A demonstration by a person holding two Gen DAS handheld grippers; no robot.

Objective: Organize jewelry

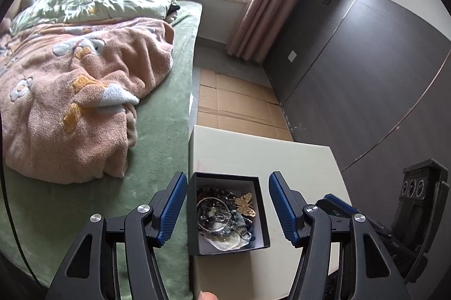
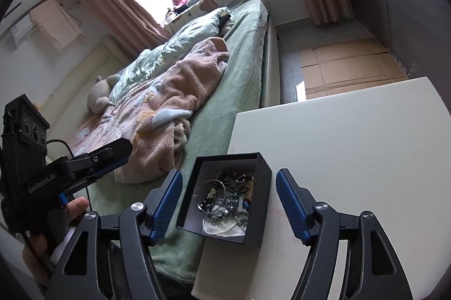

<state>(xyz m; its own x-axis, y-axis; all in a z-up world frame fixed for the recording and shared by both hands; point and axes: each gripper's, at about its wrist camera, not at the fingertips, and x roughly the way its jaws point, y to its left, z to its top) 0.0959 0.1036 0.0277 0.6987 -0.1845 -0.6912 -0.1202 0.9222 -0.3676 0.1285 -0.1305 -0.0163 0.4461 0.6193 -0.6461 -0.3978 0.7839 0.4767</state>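
Left tool (image 1: pixel 227 204): fingers spread wide, nothing between the blue pads (image 1: pixel 172 208), hovering over the black box so the box sits framed in the gap. It shows up again at the left edge of the right wrist view (image 2: pixel 95 159), gripped in a bare hand (image 2: pixel 56 226).

Right tool (image 2: pixel 229 205): also spread wide and holding nothing, its blue pads (image 2: pixel 291 205) flanking the same box from above. In the left wrist view it peeks in at the right (image 1: pixel 338 208), close beside the left tool.

Jewelry box (image 1: pixel 228 212): small, black, lid off, white lining inside, sitting on the near left corner of the tabletop, right at the edge next to the bed.

Jewelry (image 1: pixel 222 218): all heaped in the box, a tangle of dark and bluish beads, a silver bangle (image 2: pixel 212 194) looped on top, a gold butterfly piece (image 1: pixel 247 204) against the right side, a pale shell-like piece (image 1: pixel 225 239) at the near end.

Tabletop (image 2: pixel 352 153): pale cream, carrying only the box as far as both views show.

Bed (image 1: pixel 157 173): green cover, touching or just beside the tabletop's left edge, with a rumpled pink fleece blanket (image 1: pixel 79 108) lying on it.

Floor beyond: flattened cardboard (image 1: pixel 236 102) between the bed and a dark wall panel.
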